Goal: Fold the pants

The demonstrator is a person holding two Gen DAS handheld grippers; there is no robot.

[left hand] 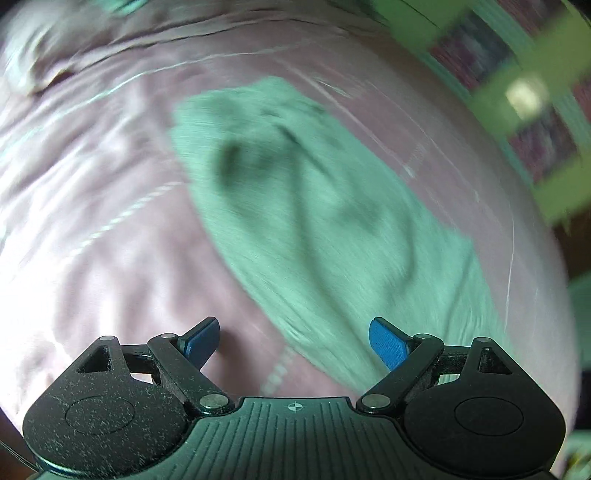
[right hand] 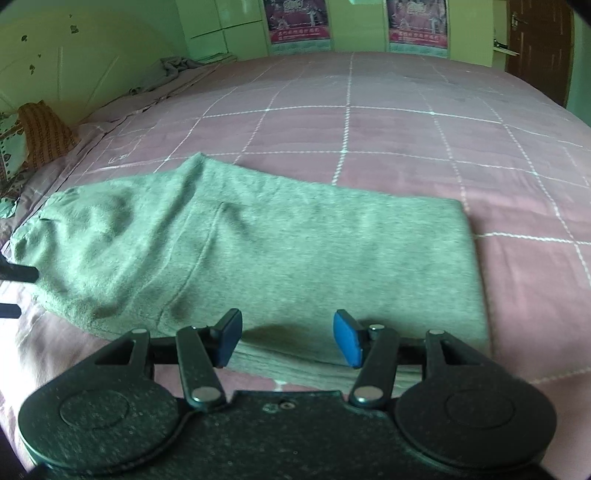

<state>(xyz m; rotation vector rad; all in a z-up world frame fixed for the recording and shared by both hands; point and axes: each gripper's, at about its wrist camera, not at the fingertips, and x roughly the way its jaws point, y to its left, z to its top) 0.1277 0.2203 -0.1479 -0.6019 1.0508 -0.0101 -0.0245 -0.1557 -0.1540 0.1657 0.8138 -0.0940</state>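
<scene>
The grey-green pants (right hand: pixel 258 258) lie folded in a rough rectangle on the pink checked bedspread (right hand: pixel 369 129). My right gripper (right hand: pixel 288 339) is open and empty, just above the near edge of the pants. In the blurred left wrist view the pants (left hand: pixel 314 221) stretch away from the lower right. My left gripper (left hand: pixel 295 343) is open and empty above the near end of the pants; its right fingertip (left hand: pixel 388 343) is over the cloth, its left one over the bedspread. Dark bars at the left edge of the right wrist view (right hand: pixel 18 275) may be the left gripper.
A crumpled grey cloth (right hand: pixel 177 66) and an orange-brown cloth (right hand: pixel 44 129) lie along the left side of the bed by the green wall. Two posters (right hand: pixel 299 22) hang behind the bed. A brown door (right hand: pixel 535 48) stands at the far right.
</scene>
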